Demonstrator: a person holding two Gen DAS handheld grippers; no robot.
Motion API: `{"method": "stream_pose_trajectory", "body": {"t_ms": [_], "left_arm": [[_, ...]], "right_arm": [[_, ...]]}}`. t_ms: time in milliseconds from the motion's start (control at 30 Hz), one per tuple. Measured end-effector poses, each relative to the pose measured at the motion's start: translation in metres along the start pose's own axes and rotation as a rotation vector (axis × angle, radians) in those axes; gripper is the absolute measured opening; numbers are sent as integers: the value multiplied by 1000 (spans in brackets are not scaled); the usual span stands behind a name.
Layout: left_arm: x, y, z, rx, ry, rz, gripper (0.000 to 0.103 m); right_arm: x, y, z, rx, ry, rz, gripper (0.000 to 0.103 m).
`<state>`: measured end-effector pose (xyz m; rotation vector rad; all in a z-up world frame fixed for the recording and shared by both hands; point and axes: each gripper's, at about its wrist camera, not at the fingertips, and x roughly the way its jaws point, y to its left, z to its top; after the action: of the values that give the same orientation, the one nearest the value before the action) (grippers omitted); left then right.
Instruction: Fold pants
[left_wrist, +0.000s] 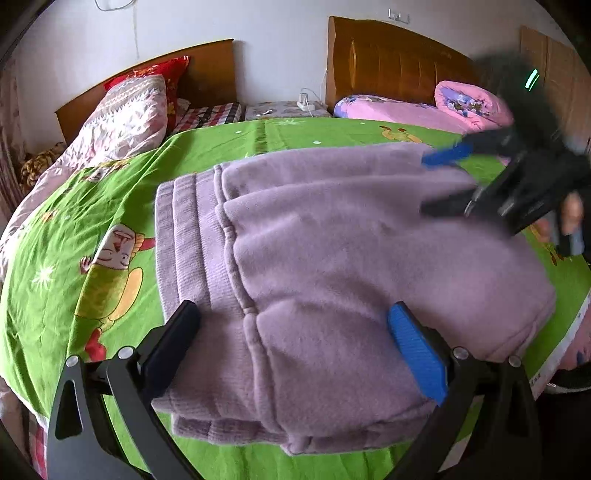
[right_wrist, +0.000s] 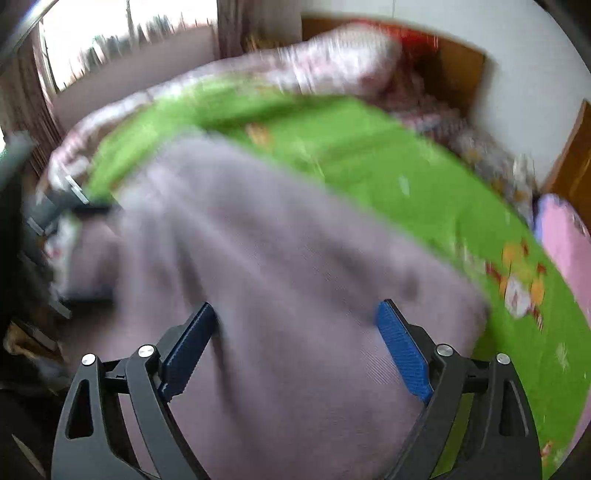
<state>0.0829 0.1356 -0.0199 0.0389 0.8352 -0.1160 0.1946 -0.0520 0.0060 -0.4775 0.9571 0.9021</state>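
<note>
Lilac fleece pants (left_wrist: 332, 240) lie folded into a thick stack on the green cartoon sheet (left_wrist: 74, 229), ribbed waistband to the left. My left gripper (left_wrist: 291, 308) is open, its black and blue fingers resting wide apart on the near end of the stack. My right gripper (left_wrist: 426, 184) hovers blurred over the pants' far right side, jaws apart with nothing in them. The right wrist view is smeared by motion. It shows the right gripper (right_wrist: 295, 307) open above the pants (right_wrist: 277, 258), with green sheet (right_wrist: 369, 147) beyond.
A patterned quilt (left_wrist: 122, 114) and red pillow (left_wrist: 162, 72) lie at the back left by a wooden headboard (left_wrist: 210, 70). Pink bedding (left_wrist: 424, 110) sits on the second bed at the back right. A bedside stand with a charger (left_wrist: 303, 103) is between them. The bed's edge runs along the right (left_wrist: 569, 332).
</note>
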Motion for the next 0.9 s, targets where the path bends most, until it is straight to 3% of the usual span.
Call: {"method": "stream_pose_trajectory", "body": {"t_ms": [67, 167, 233, 333, 433, 533, 700, 800, 900], "left_arm": [[-1, 3, -1, -2, -4, -18, 102], [0, 3, 1, 20, 3, -21, 102], [1, 2, 1, 24, 0, -18, 102], [2, 2, 0, 14, -4, -6, 102], [1, 0, 0, 4, -7, 5, 102], [1, 0, 0, 2, -8, 4, 102], [1, 0, -1, 7, -21, 6, 102], [0, 0, -3, 8, -34, 6, 102], [-1, 1, -5, 7, -48, 4, 102]], "right_arm": [[-7, -20, -15, 42, -50, 47, 86], [-26, -49, -12, 204, -77, 62, 86], [-39, -53, 5, 248, -155, 126, 86], [-37, -32, 47, 179, -208, 221, 86], [-2, 3, 81, 28, -132, 231, 86], [30, 27, 89, 2, -46, 322, 86], [12, 41, 100, -3, -123, 412, 86], [8, 44, 111, 77, -147, 635, 86], [29, 52, 114, 97, -60, 709, 87]]}}
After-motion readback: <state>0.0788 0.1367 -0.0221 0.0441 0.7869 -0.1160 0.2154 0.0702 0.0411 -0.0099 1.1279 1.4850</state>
